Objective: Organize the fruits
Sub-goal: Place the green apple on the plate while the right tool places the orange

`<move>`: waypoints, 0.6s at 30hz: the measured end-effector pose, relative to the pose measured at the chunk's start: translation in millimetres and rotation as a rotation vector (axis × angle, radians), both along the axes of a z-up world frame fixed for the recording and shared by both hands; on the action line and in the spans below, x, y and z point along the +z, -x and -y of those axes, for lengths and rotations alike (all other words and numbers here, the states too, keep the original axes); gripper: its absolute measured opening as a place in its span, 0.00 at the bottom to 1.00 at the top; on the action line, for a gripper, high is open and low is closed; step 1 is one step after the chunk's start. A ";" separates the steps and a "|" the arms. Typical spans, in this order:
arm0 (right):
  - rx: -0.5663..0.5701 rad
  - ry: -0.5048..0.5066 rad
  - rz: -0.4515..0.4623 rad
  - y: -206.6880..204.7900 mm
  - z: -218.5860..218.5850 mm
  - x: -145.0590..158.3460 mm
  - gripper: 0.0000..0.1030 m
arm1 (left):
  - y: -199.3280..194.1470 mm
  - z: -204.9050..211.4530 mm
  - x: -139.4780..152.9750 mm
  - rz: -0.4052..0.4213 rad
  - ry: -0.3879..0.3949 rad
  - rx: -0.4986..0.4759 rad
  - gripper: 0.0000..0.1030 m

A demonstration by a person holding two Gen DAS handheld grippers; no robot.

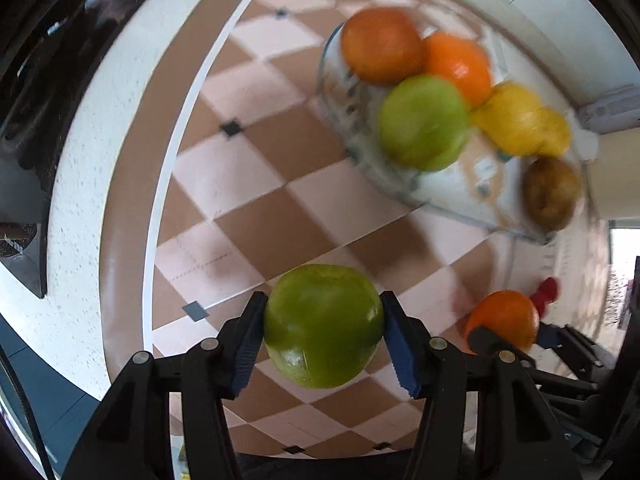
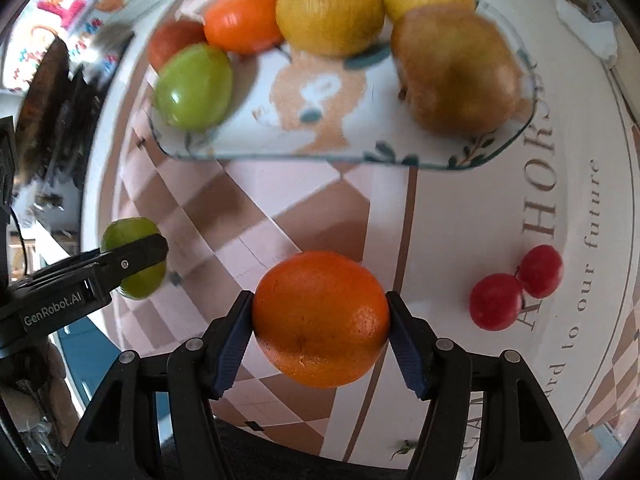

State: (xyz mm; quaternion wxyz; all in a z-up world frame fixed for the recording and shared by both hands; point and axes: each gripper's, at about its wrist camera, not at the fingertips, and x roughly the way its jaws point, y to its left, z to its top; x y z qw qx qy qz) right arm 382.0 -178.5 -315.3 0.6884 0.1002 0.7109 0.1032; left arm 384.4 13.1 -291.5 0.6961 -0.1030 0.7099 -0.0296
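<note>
Both grippers point steeply down over the checkered tablecloth (image 1: 248, 184): left gripper (image 1: 323, 326) clamps a green apple (image 1: 323, 326), right gripper (image 2: 321, 318) clamps an orange (image 2: 321, 318). Fruit tray (image 2: 320, 148) sits ahead, near side bare; cloth between is open.

glossy green apple (image 1: 323, 326), dimpled orange (image 2: 321, 319)

A: How many green apples (image 2: 193, 87)?
B: Two. And three oranges (image 2: 321, 318).
A: Yellow lemons (image 2: 329, 12)?
B: Two. One brown kiwi (image 2: 456, 72), two small red fruits (image 2: 496, 301), and one tray (image 2: 280, 148).
</note>
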 end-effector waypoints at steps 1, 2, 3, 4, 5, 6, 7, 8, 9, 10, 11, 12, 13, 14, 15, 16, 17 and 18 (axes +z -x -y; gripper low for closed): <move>-0.016 -0.009 0.026 -1.8 3.6 7.0 0.65 | -4.2 5.3 10.9 0.017 0.015 -0.003 0.52; -0.045 -0.022 0.060 -5.5 9.5 16.1 0.65 | -9.8 11.5 22.7 0.039 0.033 -0.006 0.52; -0.064 -0.031 0.083 -8.8 13.4 21.7 0.65 | -13.8 16.5 30.8 0.050 0.039 -0.011 0.52; -0.078 -0.037 0.108 -13.6 16.8 27.7 0.65 | -19.3 22.7 42.8 0.065 0.047 -0.029 0.52; -0.092 -0.040 0.126 -18.0 19.3 31.8 0.65 | -26.6 29.8 52.9 0.078 0.054 -0.046 0.52; -0.101 -0.044 0.137 -21.6 20.6 34.0 0.65 | -34.4 35.7 56.5 0.078 0.049 -0.053 0.52; -0.106 -0.048 0.146 -26.0 21.0 35.6 0.65 | -46.7 45.2 62.6 0.084 0.049 -0.070 0.52; -0.114 -0.047 0.159 -31.1 21.1 37.0 0.65 | -58.7 54.8 67.0 0.090 0.045 -0.090 0.52; -0.117 -0.043 0.169 -36.2 20.7 37.9 0.65 | -68.7 55.8 65.7 0.090 0.039 -0.099 0.52; -0.114 -0.039 0.179 -39.5 19.4 37.8 0.65 | -77.4 63.4 66.1 0.092 0.030 -0.112 0.52; -0.112 -0.035 0.191 -43.1 17.2 37.3 0.65 | -86.6 67.9 64.9 0.086 0.021 -0.130 0.52; -0.113 -0.031 0.199 -44.7 15.7 36.1 0.65 | -96.5 73.6 62.2 0.073 0.017 -0.146 0.52; -0.112 -0.027 0.206 -46.6 14.0 34.8 0.65 | -103.2 76.1 58.8 0.061 0.014 -0.150 0.52; -0.113 -0.033 0.212 -47.7 12.4 33.7 0.65 | -106.2 73.7 55.8 0.053 0.013 -0.154 0.52; -0.115 -0.036 0.219 -50.2 13.8 32.7 0.65 | -112.9 79.0 50.6 0.035 0.007 -0.169 0.52; -0.112 -0.031 0.225 -51.4 12.3 32.9 0.65 | -115.6 82.2 46.7 0.023 0.003 -0.173 0.52; -0.111 -0.031 0.228 -55.1 11.8 33.2 0.65 | -118.0 81.4 42.5 0.020 0.002 -0.173 0.52; -0.112 -0.034 0.229 -56.3 10.1 31.6 0.65 | -119.2 81.9 38.5 0.010 -0.004 -0.180 0.53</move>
